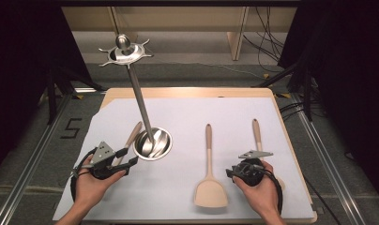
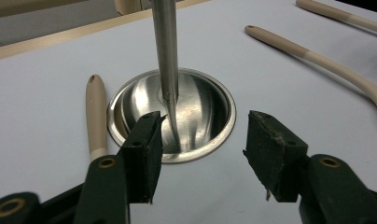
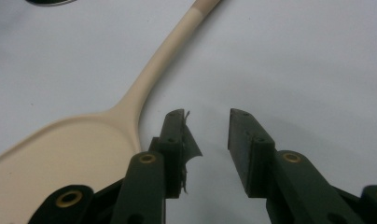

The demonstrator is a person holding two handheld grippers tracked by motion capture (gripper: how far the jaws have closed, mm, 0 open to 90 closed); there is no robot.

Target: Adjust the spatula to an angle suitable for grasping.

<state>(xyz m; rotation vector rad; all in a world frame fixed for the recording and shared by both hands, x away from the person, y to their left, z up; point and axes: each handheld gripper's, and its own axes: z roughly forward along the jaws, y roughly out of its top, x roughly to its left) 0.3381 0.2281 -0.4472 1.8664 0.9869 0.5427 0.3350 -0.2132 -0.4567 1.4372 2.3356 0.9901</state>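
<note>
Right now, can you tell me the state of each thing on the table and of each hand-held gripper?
Left hand-held gripper: open, empty, pointing at the stand's base.
Right hand-held gripper: open, empty, beside the spatula.
Utensil stand: upright, no utensil hanging on its top ring.
Spatula: lying flat on the white sheet.
Left utensil: lying flat beside the stand's base.
Right utensil: lying flat, its lower part hidden by the right hand.

High view overhead; claw views close, sharing spatula [image 1: 210,186].

Table [image 1: 291,140], white sheet [image 1: 187,112]: steel stand [image 1: 152,143], 3 utensils [image 1: 210,187].
</note>
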